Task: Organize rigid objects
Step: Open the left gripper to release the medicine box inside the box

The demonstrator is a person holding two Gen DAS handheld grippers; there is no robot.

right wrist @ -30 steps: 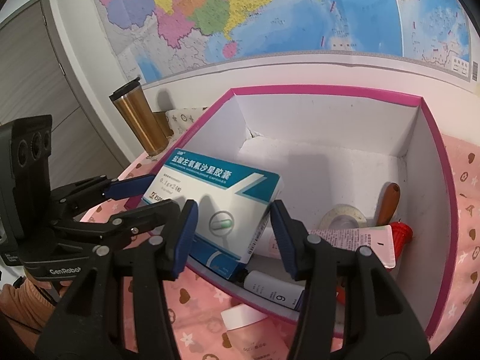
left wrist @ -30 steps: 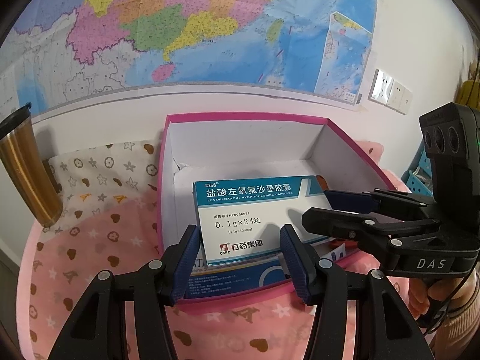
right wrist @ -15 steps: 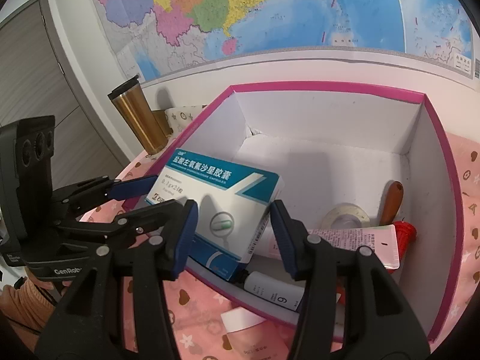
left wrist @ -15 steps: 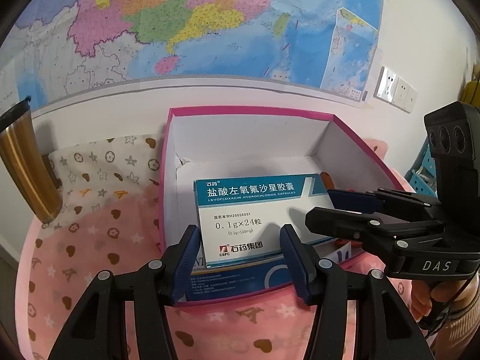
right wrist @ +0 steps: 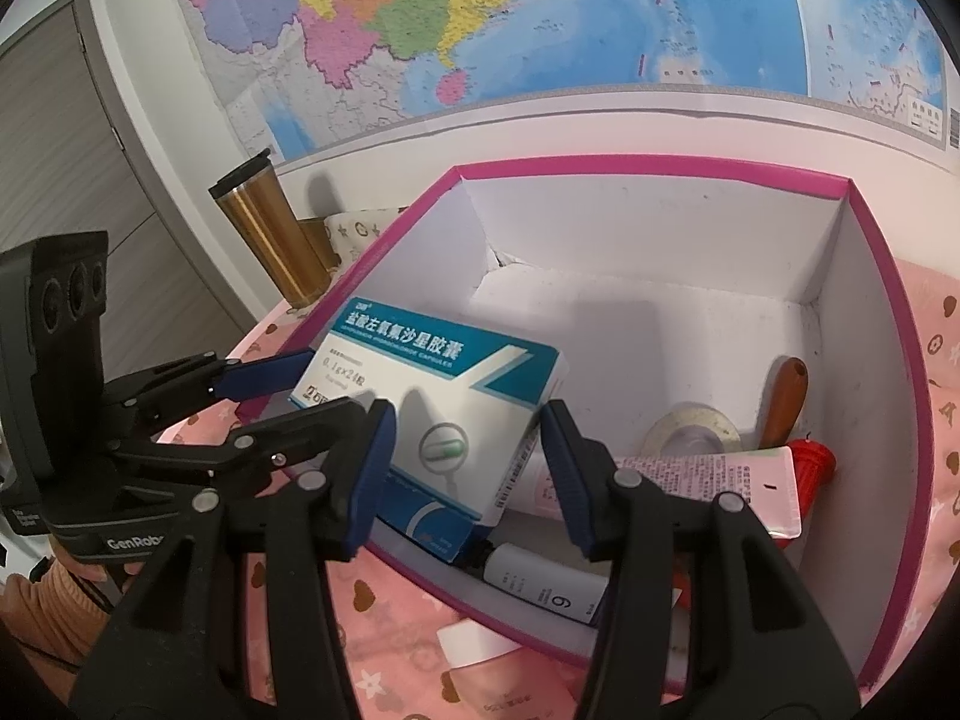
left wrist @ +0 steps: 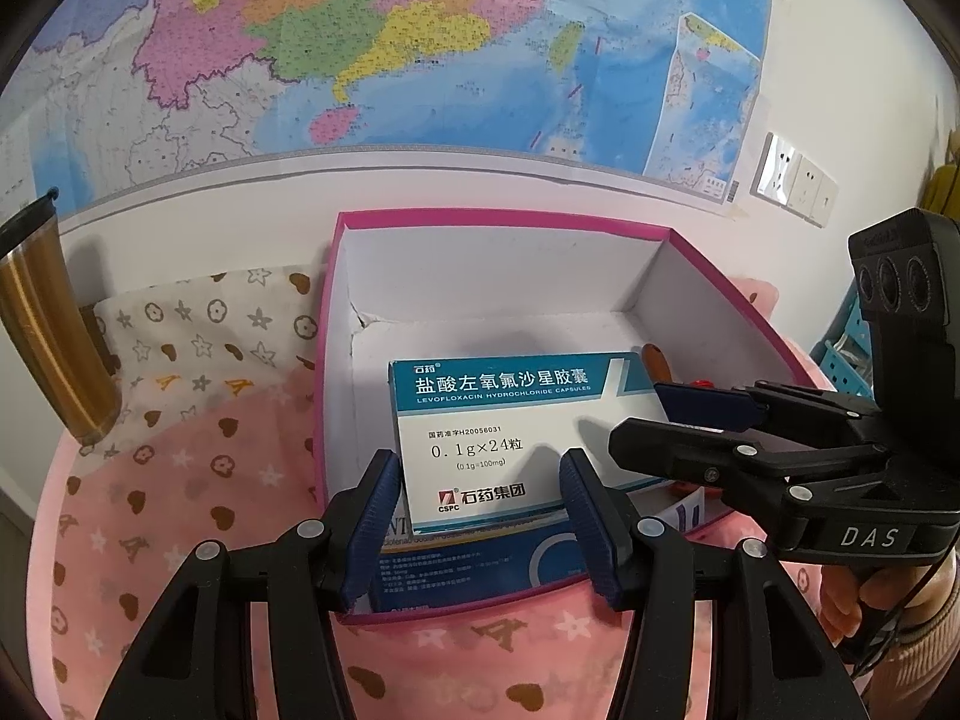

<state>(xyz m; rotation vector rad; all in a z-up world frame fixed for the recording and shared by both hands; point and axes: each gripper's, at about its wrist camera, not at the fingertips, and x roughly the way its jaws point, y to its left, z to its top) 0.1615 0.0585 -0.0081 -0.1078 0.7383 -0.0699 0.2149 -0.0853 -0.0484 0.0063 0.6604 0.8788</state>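
A pink box with white inside [left wrist: 327,360] [right wrist: 888,312] stands on the pink cloth. A white and teal medicine carton [left wrist: 498,438] [right wrist: 438,384] lies tilted in it on top of another blue carton [left wrist: 480,564]. A pink tube [right wrist: 690,480], a tape roll [right wrist: 690,432], a brown-handled tool [right wrist: 783,402] and a white bottle [right wrist: 540,582] also lie inside. My left gripper [left wrist: 480,522] is open and empty at the box's near edge. My right gripper [right wrist: 468,468] is open and empty over the box's near corner; it also shows in the left wrist view [left wrist: 690,420].
A gold steel tumbler [left wrist: 42,330] [right wrist: 270,240] stands left of the box by the wall. A patterned cloth [left wrist: 180,330] lies behind it. A map hangs on the wall [left wrist: 420,48]. A white card [right wrist: 474,642] lies on the cloth before the box.
Both grippers have drawn back slightly from the box, still open. The carton has not moved.
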